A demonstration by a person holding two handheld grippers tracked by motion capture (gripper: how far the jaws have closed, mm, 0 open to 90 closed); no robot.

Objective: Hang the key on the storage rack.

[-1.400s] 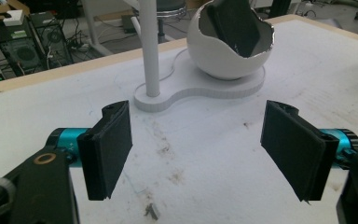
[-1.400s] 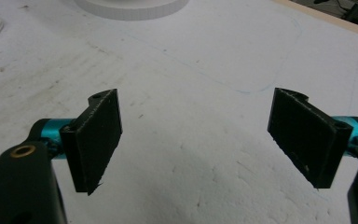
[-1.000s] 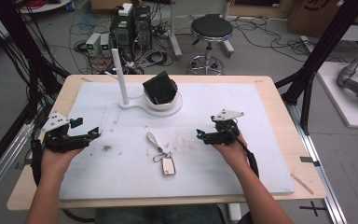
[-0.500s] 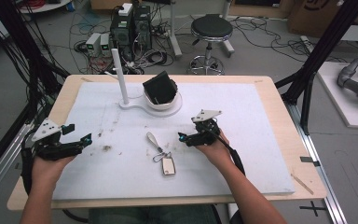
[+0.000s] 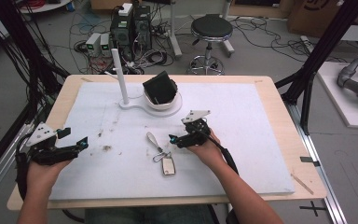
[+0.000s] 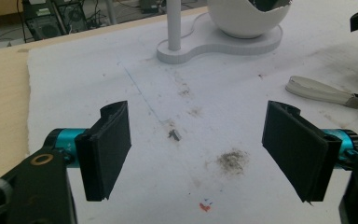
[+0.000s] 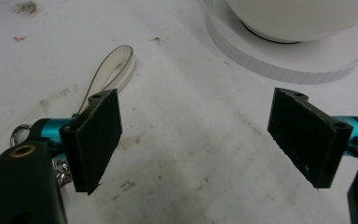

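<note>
A keychain lies mid-table on the white mat: a white strap (image 5: 153,139), a metal ring (image 5: 159,157) and a small pale fob (image 5: 168,166). My right gripper (image 5: 173,139) hovers open just right of the strap, empty. In the right gripper view, the strap loop (image 7: 112,72) and ring (image 7: 20,131) lie behind the left jaw of that gripper (image 7: 205,140). My left gripper (image 5: 82,143) is open and empty near the mat's left edge. Bare stained mat lies between the jaws of the left gripper (image 6: 209,154), and the strap (image 6: 317,91) lies off to the right.
A white stand at the back holds a thin post (image 5: 120,77) and a bowl (image 5: 167,102) with a black object (image 5: 159,87) in it. The stand base (image 7: 284,63) lies just beyond my right jaws. Dirt smudges (image 6: 232,160) mark the mat. Bare wood (image 5: 279,107) borders the mat.
My right gripper has moved left, close up to the keychain. My left gripper has drifted back toward the near-left edge. Both stay open.
</note>
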